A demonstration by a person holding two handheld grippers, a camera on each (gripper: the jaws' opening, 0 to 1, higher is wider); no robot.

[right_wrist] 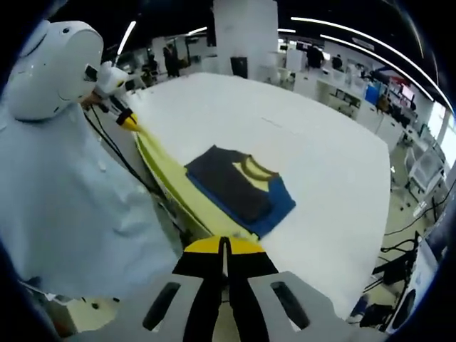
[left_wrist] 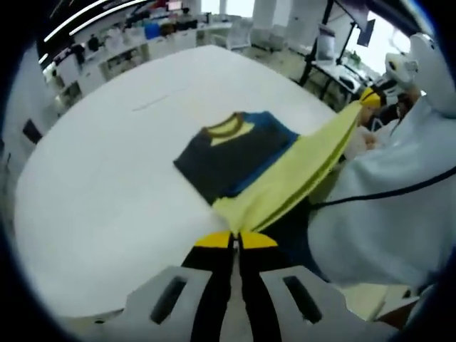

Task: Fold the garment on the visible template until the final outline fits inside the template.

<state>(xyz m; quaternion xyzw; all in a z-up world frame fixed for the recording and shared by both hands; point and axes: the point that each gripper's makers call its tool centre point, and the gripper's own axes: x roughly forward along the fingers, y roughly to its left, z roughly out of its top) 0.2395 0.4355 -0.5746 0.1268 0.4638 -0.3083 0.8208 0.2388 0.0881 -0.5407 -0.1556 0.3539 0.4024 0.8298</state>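
Garment (left_wrist: 235,160) lay partly folded on the white bench (left_wrist: 107,178).
Its yellow part was stretched taut off the bench edge, pinched at one end by the left hand-held gripper (left_wrist: 235,241), at the other by the right hand-held gripper (right_wrist: 224,246).

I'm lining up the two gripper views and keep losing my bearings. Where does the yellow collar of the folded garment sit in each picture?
Left gripper view: the yellow collar is just above centre, at the garment's far end.
Right gripper view: it is right of centre, on the side of the garment away from the person.
Shared landmark: the yellow stretched part of the garment running between both grippers across the white table.
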